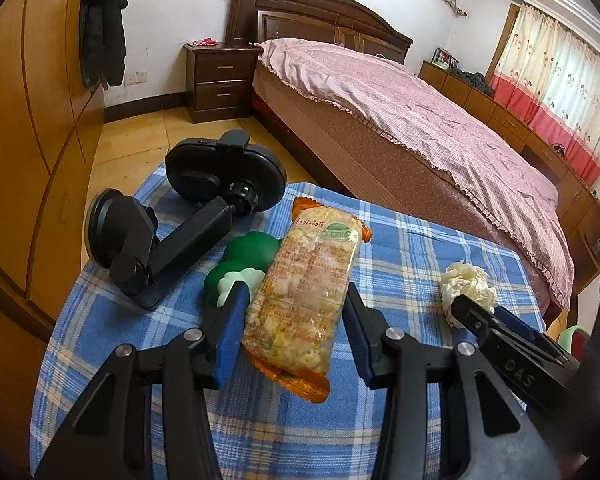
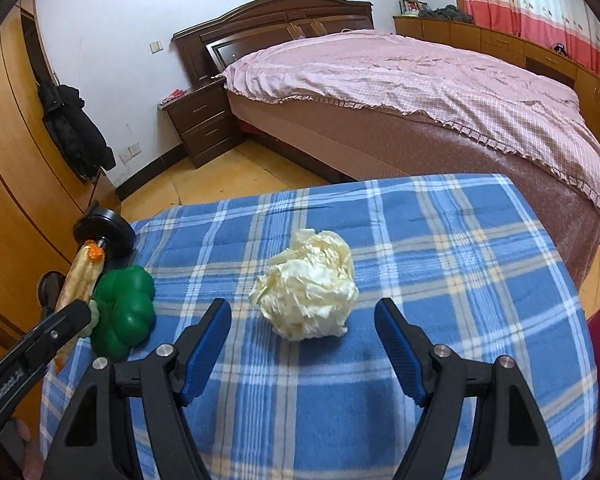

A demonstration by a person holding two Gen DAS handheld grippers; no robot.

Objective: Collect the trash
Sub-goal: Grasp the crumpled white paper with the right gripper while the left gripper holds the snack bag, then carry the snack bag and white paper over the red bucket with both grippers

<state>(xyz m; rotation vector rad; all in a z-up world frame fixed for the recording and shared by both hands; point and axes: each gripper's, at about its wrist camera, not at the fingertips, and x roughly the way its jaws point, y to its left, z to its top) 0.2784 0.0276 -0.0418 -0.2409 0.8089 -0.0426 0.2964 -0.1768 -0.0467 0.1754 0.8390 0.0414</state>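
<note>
A clear snack wrapper with orange sealed ends (image 1: pixel 300 292) is clamped between the blue pads of the left gripper (image 1: pixel 294 312), raised off the blue plaid cloth of the table (image 2: pixel 460 280) and tilted lengthwise away from the camera. Just beside it a green rubber toy shaped like a pepper (image 2: pixel 124 312) is seen, and behind that a black phone mount with a suction base (image 1: pixel 172 232); neither is judged to be trash.

The crumpled ball of cream-coloured paper (image 2: pixel 306 286) lies on the cloth near the middle, directly ahead of the right gripper (image 2: pixel 302 320). The jaws of that gripper are held apart, wider than the ball, and nothing is touched by the pads.

The step in hand is judged to be the pick-up of the paper ball. For a sound grasp, the gripper should be carried forward and down until the ball's widest part is centred between the pads. The cloth should be kept clear of the fingertips, so that it is not pinched and dragged. The jaws should be closed gently, since the paper can be expected to compress.
</note>
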